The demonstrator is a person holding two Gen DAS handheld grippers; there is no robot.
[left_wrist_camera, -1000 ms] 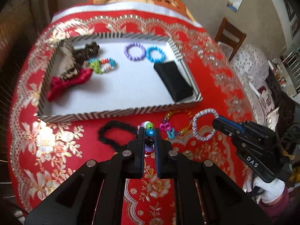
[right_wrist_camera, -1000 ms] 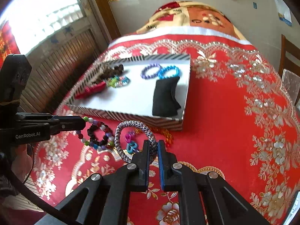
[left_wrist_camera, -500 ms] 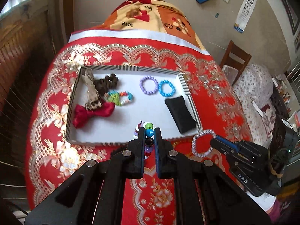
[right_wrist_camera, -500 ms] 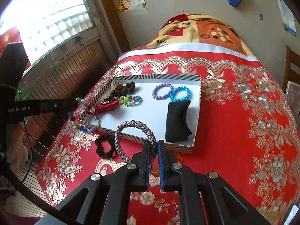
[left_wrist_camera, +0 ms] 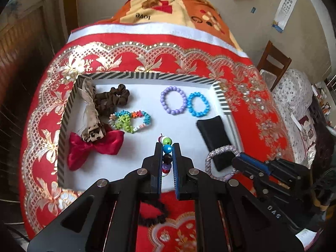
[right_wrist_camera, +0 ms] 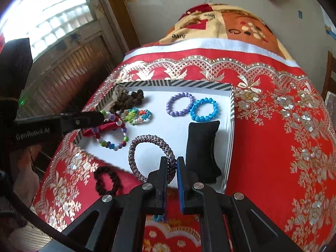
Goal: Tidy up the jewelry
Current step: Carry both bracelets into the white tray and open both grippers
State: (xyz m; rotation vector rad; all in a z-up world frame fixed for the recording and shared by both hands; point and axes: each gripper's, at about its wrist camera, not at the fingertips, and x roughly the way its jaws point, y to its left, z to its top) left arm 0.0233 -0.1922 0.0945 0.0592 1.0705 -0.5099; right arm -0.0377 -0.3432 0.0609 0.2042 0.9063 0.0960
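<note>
My left gripper (left_wrist_camera: 167, 147) is shut on a multicoloured bead bracelet (left_wrist_camera: 167, 148) and holds it above the white floor of the striped tray (left_wrist_camera: 145, 76); the bracelet also hangs in the right wrist view (right_wrist_camera: 113, 130). My right gripper (right_wrist_camera: 172, 162) is shut on a braided grey-purple bracelet (right_wrist_camera: 145, 147), held over the tray's near right part, next to a black cushion (right_wrist_camera: 202, 149). The braided bracelet shows in the left wrist view (left_wrist_camera: 218, 153) too. In the tray lie a purple bracelet (left_wrist_camera: 173, 103), a blue bracelet (left_wrist_camera: 198, 104) and a colourful flower bracelet (left_wrist_camera: 130, 120).
A red bow (left_wrist_camera: 94, 149), a brown scrunchie (left_wrist_camera: 111, 98) and a beige ribbon (left_wrist_camera: 90, 113) lie at the tray's left side. A black scrunchie (right_wrist_camera: 106, 180) lies on the red patterned cloth (right_wrist_camera: 283, 147) before the tray. A wooden chair (left_wrist_camera: 273, 61) stands at the right.
Both grippers have lifted their bracelets off the red cloth and carried them forward over the tray. The black scrunchie and small chain pieces stayed on the cloth.
</note>
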